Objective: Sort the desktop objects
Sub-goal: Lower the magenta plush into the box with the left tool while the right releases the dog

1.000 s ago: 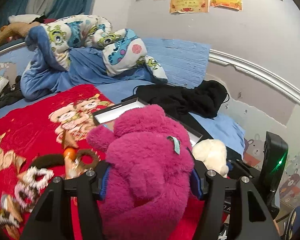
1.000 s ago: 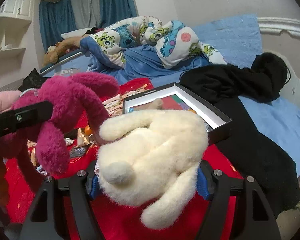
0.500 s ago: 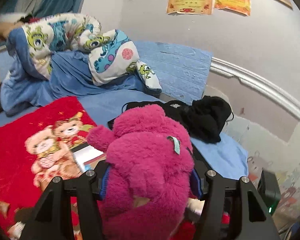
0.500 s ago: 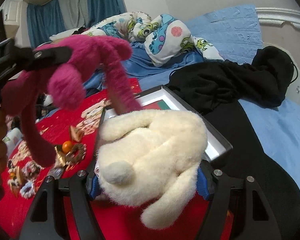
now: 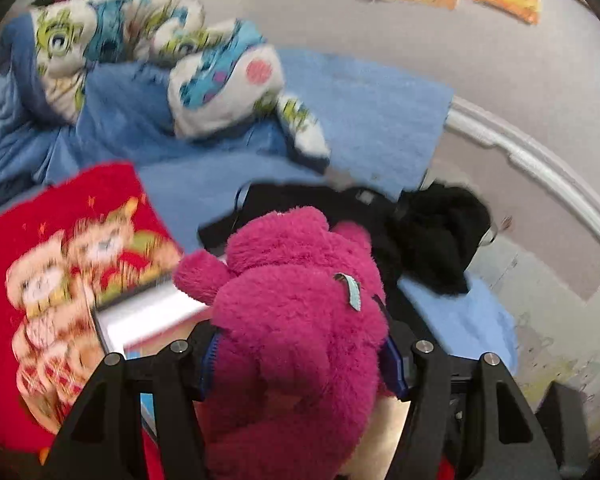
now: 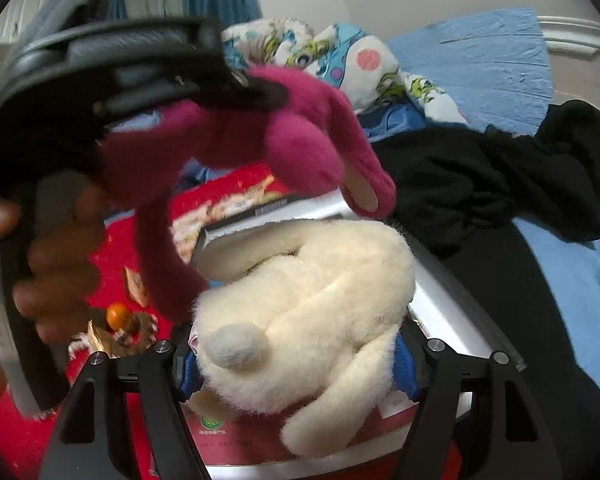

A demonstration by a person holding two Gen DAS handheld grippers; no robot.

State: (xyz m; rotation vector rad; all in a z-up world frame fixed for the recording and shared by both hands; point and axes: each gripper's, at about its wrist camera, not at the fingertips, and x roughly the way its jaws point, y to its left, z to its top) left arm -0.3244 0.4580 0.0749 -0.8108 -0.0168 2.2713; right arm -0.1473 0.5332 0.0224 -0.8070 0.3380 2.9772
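Bedroom, bed with blue sheet, red bear-print blanket, cartoon-print quilt bunched at back, black clothing on the right. Left gripper clamped on magenta plush toy, held up over the open box. Right gripper clamped on cream plush rabbit, over the same box and clear of it. Magenta plush limbs dangle just above the rabbit. Small orange ball on blanket, left.
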